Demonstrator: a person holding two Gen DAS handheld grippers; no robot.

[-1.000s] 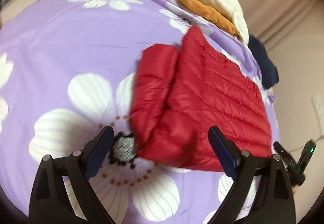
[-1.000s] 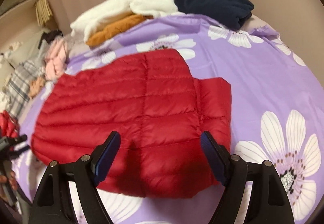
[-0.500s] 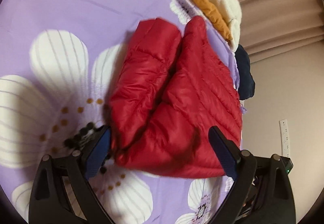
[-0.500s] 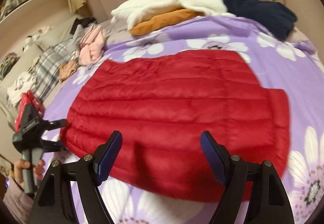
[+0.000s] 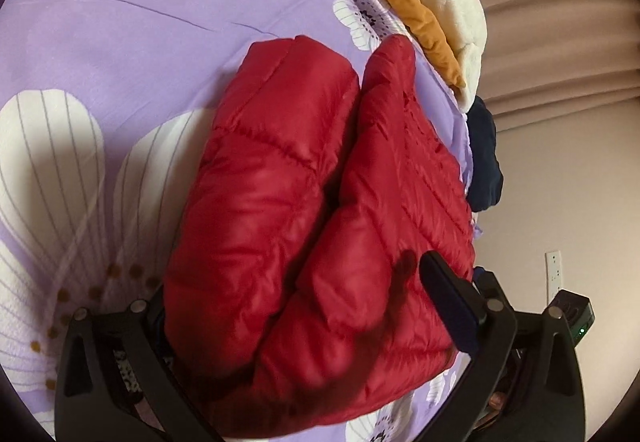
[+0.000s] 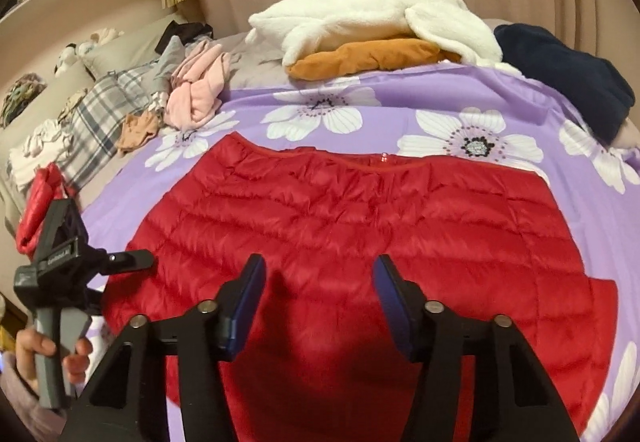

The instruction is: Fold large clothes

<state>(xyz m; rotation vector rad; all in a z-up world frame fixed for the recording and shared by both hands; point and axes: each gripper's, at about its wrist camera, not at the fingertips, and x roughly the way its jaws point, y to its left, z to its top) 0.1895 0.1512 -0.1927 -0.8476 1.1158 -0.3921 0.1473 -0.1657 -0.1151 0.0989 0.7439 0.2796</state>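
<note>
A red quilted down jacket (image 6: 360, 234) lies folded flat on the purple flowered bedspread (image 6: 440, 98). In the left wrist view the jacket (image 5: 304, 226) bulges between my left gripper's (image 5: 304, 318) wide-open jaws; the left finger is hidden under the fabric and the right finger (image 5: 448, 306) rests against it. My right gripper (image 6: 318, 306) is open, jaws partly closed in, just above the jacket's near edge, holding nothing. The left gripper (image 6: 60, 254) shows at the jacket's left end in the right wrist view, with red fabric by its jaws.
A white fleece (image 6: 372, 18) over an orange garment (image 6: 364, 58) and a dark navy garment (image 6: 568, 74) lie at the bed's far side. Pink (image 6: 198, 90) and plaid clothes (image 6: 100, 110) are piled at the far left. A wall socket (image 5: 554, 270) shows at right.
My left gripper has moved in onto the jacket's end, which now fills its jaws. My right gripper has come closer to the jacket's near edge and its jaws have narrowed.
</note>
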